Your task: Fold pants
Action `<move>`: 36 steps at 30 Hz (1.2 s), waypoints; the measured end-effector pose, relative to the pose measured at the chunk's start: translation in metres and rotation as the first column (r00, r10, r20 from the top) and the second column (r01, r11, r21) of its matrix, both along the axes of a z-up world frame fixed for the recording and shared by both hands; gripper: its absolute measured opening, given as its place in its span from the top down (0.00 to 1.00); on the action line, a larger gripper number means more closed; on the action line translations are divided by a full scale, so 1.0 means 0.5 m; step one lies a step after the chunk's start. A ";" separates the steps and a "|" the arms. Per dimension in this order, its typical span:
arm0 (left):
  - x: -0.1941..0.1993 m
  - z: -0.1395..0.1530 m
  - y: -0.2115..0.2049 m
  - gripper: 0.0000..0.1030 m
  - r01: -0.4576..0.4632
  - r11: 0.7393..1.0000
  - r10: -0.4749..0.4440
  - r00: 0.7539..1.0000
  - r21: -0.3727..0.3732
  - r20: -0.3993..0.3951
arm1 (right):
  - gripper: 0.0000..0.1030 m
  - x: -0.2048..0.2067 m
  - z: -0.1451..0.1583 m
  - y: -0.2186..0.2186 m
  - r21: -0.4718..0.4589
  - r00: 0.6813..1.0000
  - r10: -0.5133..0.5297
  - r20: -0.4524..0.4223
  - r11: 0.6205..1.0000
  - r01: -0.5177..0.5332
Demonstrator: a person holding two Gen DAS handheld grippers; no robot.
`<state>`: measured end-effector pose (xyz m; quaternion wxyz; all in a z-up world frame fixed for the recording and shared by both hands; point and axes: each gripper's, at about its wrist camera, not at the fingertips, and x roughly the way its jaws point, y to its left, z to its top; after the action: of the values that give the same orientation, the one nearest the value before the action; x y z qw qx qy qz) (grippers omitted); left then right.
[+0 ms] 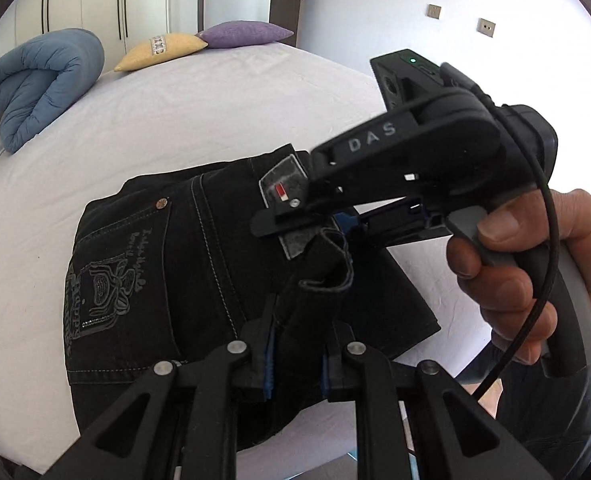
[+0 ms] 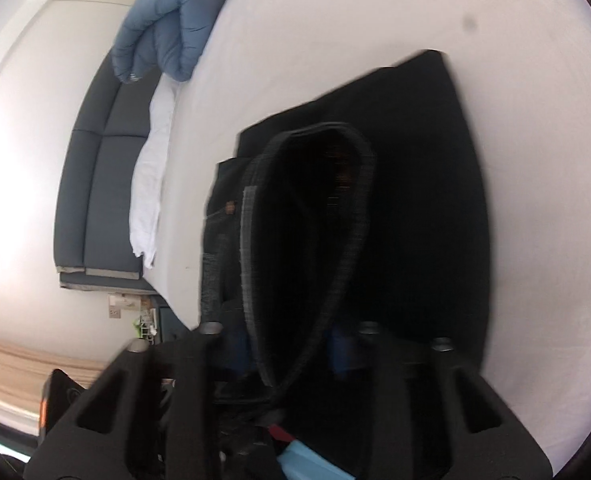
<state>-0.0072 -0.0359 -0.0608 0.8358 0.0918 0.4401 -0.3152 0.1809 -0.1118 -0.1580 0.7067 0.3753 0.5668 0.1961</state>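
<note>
Black jeans (image 1: 167, 280) lie partly folded on the white bed (image 1: 175, 120), back pocket with pale embroidery facing up. My left gripper (image 1: 295, 360) is shut on a raised strip of the jeans' fabric near their near edge. My right gripper (image 1: 315, 220) reaches in from the right, held by a hand, and is shut on the same lifted fabric just above the left one. In the right wrist view the jeans (image 2: 415, 200) fill the middle, and a hem loop (image 2: 315, 220) stands up from my right gripper (image 2: 291, 344).
A rolled blue duvet (image 1: 35, 88) lies at the bed's far left; it also shows in the right wrist view (image 2: 167, 20). A yellow pillow (image 1: 159, 50) and a purple pillow (image 1: 243, 34) sit at the far end. A grey headboard (image 2: 95, 180) runs alongside the bed.
</note>
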 end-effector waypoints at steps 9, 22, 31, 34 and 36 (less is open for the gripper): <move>0.004 0.018 -0.050 0.84 0.046 0.999 -0.047 0.998 0.021 0.045 | 0.87 -0.010 0.057 -0.065 -0.099 0.996 0.030 0.081 0.995 -0.022; -0.028 -0.051 -0.132 0.67 0.112 0.989 -0.115 0.993 0.092 0.025 | 0.87 -0.027 0.003 -0.159 -0.050 0.998 -0.002 0.055 0.999 0.004; -0.030 0.045 0.000 0.31 0.040 0.985 -0.048 0.998 -0.166 -0.048 | 0.76 -0.082 0.071 -0.243 -0.066 0.975 -0.195 0.104 0.977 0.203; -0.008 0.059 0.062 0.31 -0.023 0.986 0.015 0.999 -0.164 -0.052 | 0.76 -0.099 0.130 -0.232 0.020 0.968 -0.173 0.181 0.985 0.172; 0.018 0.056 0.099 0.31 -0.061 0.985 0.052 0.997 -0.161 -0.056 | 0.76 -0.106 0.155 -0.187 0.063 0.969 -0.098 0.225 0.994 0.086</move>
<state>0.0019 0.0135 -0.0328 0.8374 0.0025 0.4369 -0.3285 0.1280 -0.2051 -0.0804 0.7653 0.3948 0.4585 0.2196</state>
